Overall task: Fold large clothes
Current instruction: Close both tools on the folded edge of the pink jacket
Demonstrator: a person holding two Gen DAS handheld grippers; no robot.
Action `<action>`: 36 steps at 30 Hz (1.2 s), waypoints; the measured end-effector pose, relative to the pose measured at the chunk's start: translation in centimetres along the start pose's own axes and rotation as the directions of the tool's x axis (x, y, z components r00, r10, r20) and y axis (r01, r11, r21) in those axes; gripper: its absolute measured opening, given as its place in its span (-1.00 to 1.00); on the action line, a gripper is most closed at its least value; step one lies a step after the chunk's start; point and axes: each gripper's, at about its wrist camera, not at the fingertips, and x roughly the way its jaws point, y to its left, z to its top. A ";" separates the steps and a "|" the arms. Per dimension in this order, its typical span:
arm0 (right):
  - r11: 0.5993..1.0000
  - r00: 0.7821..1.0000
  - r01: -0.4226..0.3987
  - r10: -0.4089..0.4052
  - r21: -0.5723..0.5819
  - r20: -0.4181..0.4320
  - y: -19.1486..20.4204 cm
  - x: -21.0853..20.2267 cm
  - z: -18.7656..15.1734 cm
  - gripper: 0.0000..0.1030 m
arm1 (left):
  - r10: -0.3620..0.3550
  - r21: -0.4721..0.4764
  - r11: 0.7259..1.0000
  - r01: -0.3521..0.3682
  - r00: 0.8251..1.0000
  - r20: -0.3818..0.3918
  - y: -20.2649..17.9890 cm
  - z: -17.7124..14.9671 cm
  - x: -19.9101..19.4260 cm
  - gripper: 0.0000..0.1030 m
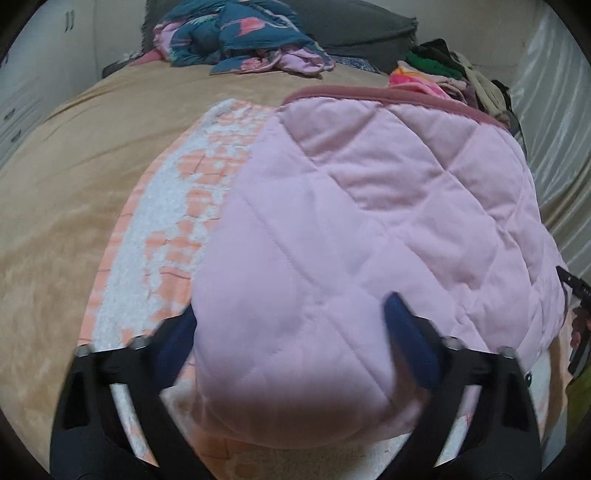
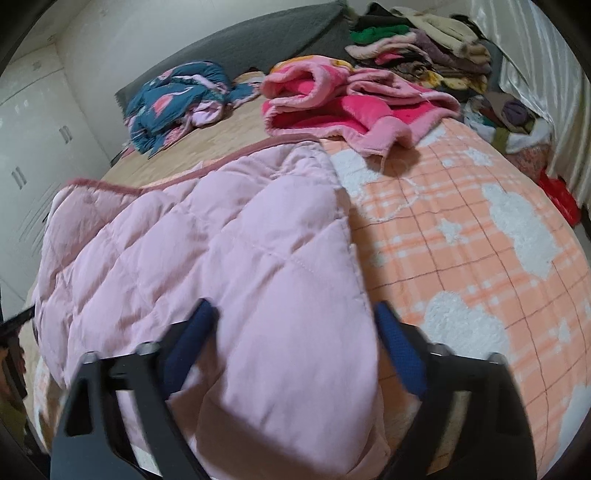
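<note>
Jaws of both the left gripper (image 1: 291,325) and right gripper (image 2: 295,325) stand wide, apparently straddling near corners of the pink quilted garment (image 1: 369,206) spread on the peach plaid blanket (image 2: 461,236), likely for folding.

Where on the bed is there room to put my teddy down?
The tan bedspread lies bare left of the pink quilted garment, below the blue flowered bundle. The far right corner is crowded: the hot-pink fleece and the stacked clothes pile fill it.
</note>
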 end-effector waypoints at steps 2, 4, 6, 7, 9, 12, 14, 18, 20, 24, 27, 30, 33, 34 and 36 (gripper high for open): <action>0.998 0.999 0.027 -0.026 -0.051 0.024 1.0 -0.4 -0.2 -0.27 | 0.021 0.016 1.000 -0.021 1.000 0.015 -0.6 0.0 -0.3 -0.16; 0.995 0.996 0.054 -0.049 -0.084 0.070 1.9 -1.2 -0.1 -0.46 | 0.017 0.024 1.000 -0.018 0.999 0.028 -1.1 0.4 -0.4 -0.49; 0.992 0.990 0.092 -0.081 -0.090 0.118 2.8 -2.3 0.7 -0.56 | 0.039 0.050 0.998 -0.041 0.998 0.047 -1.7 1.3 -0.7 -0.67; 0.991 0.986 0.100 -0.088 -0.087 0.140 3.1 -2.8 1.3 -0.59 | 0.052 0.056 0.997 -0.056 0.996 0.068 -2.0 2.0 -1.1 -0.69; 0.992 0.977 0.105 -0.090 -0.069 0.194 3.6 -3.9 2.7 -0.61 | 0.062 0.044 0.997 -0.067 0.993 0.100 -2.1 3.3 -1.7 -0.71; 0.994 0.970 0.100 -0.088 -0.042 0.228 3.7 -4.2 5.0 -0.62 | 0.078 0.029 0.996 -0.082 0.988 0.133 -2.3 5.6 -2.2 -0.71; 0.992 0.968 0.114 -0.101 -0.046 0.229 3.8 -3.5 6.1 -0.62 | 0.095 0.042 0.994 -0.102 0.986 0.140 -2.6 6.4 -1.9 -0.71; 0.988 0.971 0.152 -0.144 -0.029 0.193 3.1 -0.8 7.4 -0.62 | 0.138 0.061 0.987 -0.147 0.982 0.132 -2.7 7.8 -0.3 -0.71; 0.986 0.975 0.164 -0.160 -0.014 0.152 2.5 0.8 7.3 -0.62 | 0.167 0.064 0.982 -0.175 0.978 0.123 -2.8 8.0 0.8 -0.71; 0.981 0.979 0.194 -0.194 0.012 0.054 1.3 4.4 6.4 -0.62 | 0.217 0.060 0.973 -0.223 0.972 0.087 -2.7 7.5 3.3 -0.71; 0.979 0.979 0.203 -0.203 0.021 0.021 0.8 6.0 5.6 -0.61 | 0.217 0.046 0.974 -0.220 0.974 0.066 -2.1 7.2 4.4 -0.69; 0.979 0.980 0.200 -0.201 0.038 0.002 0.7 6.7 5.3 -0.57 | 0.226 0.055 0.972 -0.230 0.972 0.065 -2.3 7.0 4.7 -0.68; 0.977 0.979 0.206 -0.205 0.048 -0.013 0.6 7.3 5.2 -0.52 | 0.223 0.043 0.973 -0.226 0.973 0.063 -2.3 6.9 4.7 -0.63; 0.977 0.978 0.210 -0.209 0.049 -0.019 0.7 7.2 5.0 -0.49 | 0.224 0.033 0.973 -0.226 0.972 0.066 -2.2 6.9 4.6 -0.61; 0.974 0.976 0.216 -0.214 0.063 -0.035 0.5 7.0 5.0 -0.40 | 0.222 0.010 0.975 -0.223 0.972 0.071 -2.0 6.7 4.4 -0.53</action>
